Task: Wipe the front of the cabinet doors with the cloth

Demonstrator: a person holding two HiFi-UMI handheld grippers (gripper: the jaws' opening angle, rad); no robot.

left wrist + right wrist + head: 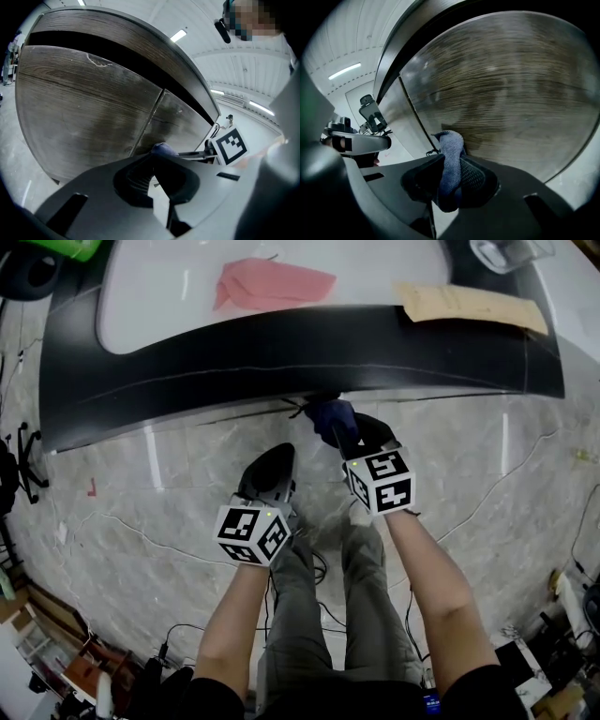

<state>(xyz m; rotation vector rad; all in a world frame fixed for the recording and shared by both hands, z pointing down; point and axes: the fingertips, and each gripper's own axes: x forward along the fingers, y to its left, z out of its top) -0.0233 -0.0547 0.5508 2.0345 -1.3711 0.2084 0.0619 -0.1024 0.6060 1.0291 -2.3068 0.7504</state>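
Presently: folded blue microfibre cloth (451,157), clamped between the closed fingers of the right gripper (450,171). Its tip projects past the fingertips, apparently touching the dark wood-grain cabinet door (511,93), likely so only fabric meets the panel. Left gripper (157,176): fingers together, empty, idle short of the door.

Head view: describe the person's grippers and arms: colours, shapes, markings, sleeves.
The left gripper and right gripper are glossy black, rounded and tapering; each carries a white cube with black square markers. Forearms are bare below short black sleeves.
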